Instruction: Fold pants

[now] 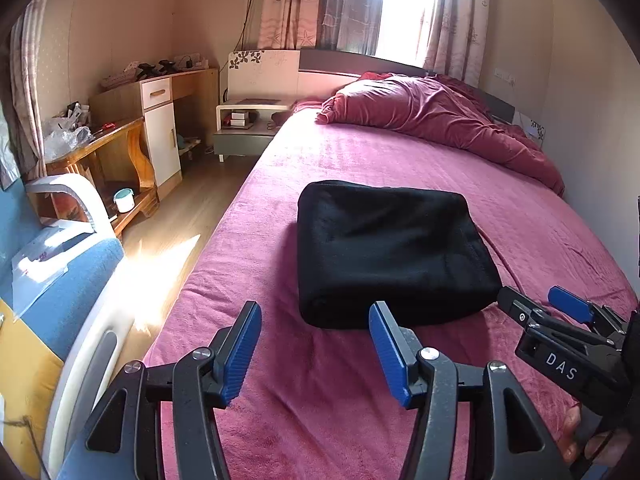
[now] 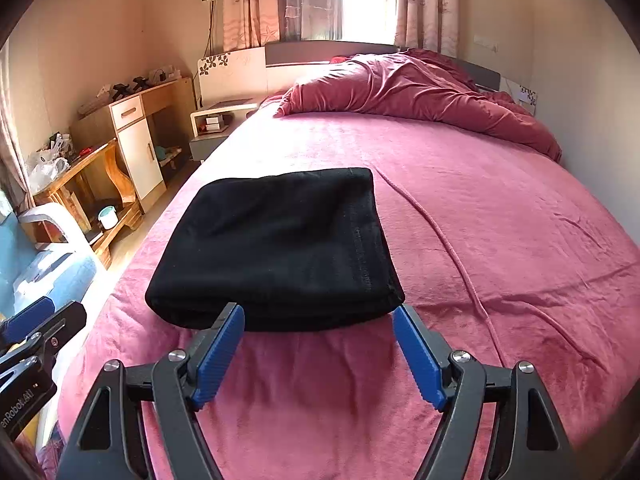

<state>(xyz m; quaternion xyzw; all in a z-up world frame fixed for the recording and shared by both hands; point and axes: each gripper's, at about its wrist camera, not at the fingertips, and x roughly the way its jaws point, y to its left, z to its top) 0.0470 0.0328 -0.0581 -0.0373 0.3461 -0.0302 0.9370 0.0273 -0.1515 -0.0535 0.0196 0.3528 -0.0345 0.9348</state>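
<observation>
The black pants (image 1: 388, 248) lie folded into a thick, neat rectangle on the pink bedspread (image 1: 400, 152). My left gripper (image 1: 316, 308) hovers just short of the bundle's near edge, open, with nothing between its blue pads. My right gripper (image 1: 530, 296) sits low at the bundle's near right corner. In the right wrist view the folded pants (image 2: 280, 248) fill the centre, and my right gripper (image 2: 318, 308) is open and still widening just in front of their near edge, not pressing the cloth. The left gripper (image 2: 60, 306) shows at the left edge.
A crumpled red duvet (image 1: 440, 120) is heaped at the head of the bed. Left of the bed are wooden floor, a bedside cabinet (image 1: 244, 128), a wooden desk (image 1: 156, 120) and a low wooden table (image 1: 100, 152). A blue chair (image 1: 60, 264) stands near the bed's left side.
</observation>
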